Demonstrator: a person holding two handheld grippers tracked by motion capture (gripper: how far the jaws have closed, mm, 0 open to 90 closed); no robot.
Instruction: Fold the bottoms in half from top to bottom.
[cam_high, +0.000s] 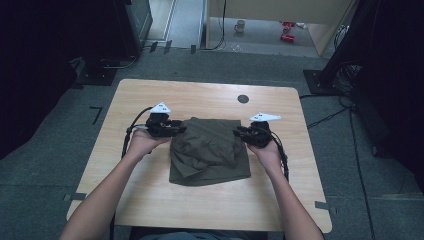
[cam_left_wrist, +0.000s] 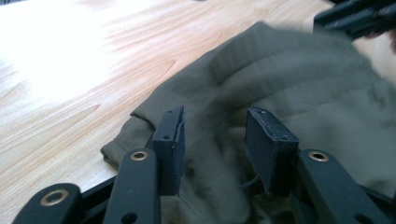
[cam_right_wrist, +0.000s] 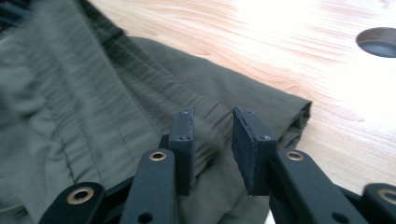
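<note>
The left gripper (cam_high: 176, 129) hangs at the left edge of the olive-green garment (cam_high: 209, 150), jaws partly apart with nothing pinched between them; in the left gripper view the cloth (cam_left_wrist: 280, 93) lies below the gap. The right gripper (cam_high: 241, 133) mirrors it at the right edge, jaws also parted and empty over the fabric (cam_right_wrist: 93, 107). The garment lies folded into a rough rectangle mid-table (cam_high: 150, 200). At least 1 fold looks done; further folding or smoothing may remain.
</note>
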